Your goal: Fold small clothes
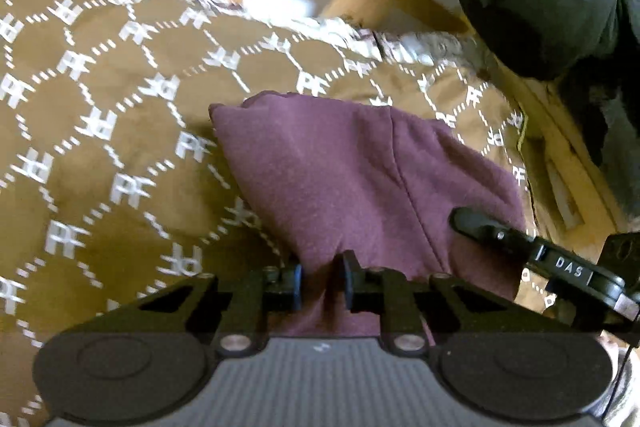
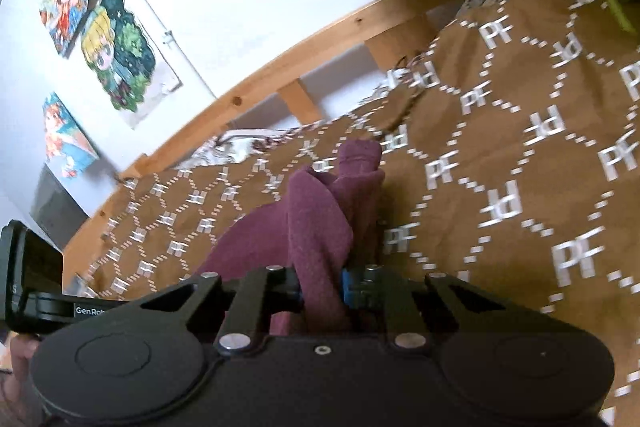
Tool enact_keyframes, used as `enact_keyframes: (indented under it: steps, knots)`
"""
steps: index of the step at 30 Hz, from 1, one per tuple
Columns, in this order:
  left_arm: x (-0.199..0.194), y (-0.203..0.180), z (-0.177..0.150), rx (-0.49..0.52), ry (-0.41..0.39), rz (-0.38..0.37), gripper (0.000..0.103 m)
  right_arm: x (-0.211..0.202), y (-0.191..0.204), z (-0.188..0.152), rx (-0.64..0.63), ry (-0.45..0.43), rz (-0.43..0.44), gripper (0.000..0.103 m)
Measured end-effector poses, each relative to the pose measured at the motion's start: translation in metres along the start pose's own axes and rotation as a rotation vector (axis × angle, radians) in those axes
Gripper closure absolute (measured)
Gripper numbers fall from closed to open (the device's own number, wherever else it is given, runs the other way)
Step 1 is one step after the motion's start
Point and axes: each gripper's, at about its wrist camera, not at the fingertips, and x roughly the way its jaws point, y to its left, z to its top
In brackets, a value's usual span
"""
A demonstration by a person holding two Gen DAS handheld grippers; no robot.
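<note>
left tongs (image 1: 322, 281) nearly closed, pinching a fold of the maroon cloth (image 1: 340, 179); right tongs (image 2: 322, 287) clamped on a bunched edge of the same cloth (image 2: 320, 223); cloth drapes from both onto the brown patterned blanket (image 1: 100, 131) on the bed; wooden frame (image 2: 280, 67) behind

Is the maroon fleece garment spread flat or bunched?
Bunched: maroon fleece garment hangs in folds, pinched by right gripper and left gripper.

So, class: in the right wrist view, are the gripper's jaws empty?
No: the right gripper has its jaws closed on a bunched fold of the maroon garment.
</note>
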Motion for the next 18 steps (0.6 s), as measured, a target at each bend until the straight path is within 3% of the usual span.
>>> enact_keyframes:
  steps: [6, 11, 13, 15, 18]
  knots:
    - [-0.013, 0.027, 0.018, -0.032, 0.006, 0.089, 0.082, 0.033, 0.018, 0.000, 0.066, 0.001, 0.041, 0.087]
    - [0.004, 0.052, 0.010, -0.078, 0.036, 0.125, 0.077, 0.065, 0.029, -0.011, 0.025, 0.044, -0.010, 0.086]
    - [0.007, 0.052, 0.003, -0.065, 0.019, 0.157, 0.069, 0.072, 0.032, -0.016, -0.029, 0.056, -0.051, 0.083]
    - [0.005, 0.047, -0.004, -0.041, -0.014, 0.209, 0.040, 0.074, 0.037, -0.020, -0.100, 0.060, -0.102, 0.073]
    - [-0.005, 0.036, -0.015, 0.007, -0.064, 0.264, 0.022, 0.065, 0.042, -0.030, -0.181, 0.057, -0.138, 0.058]
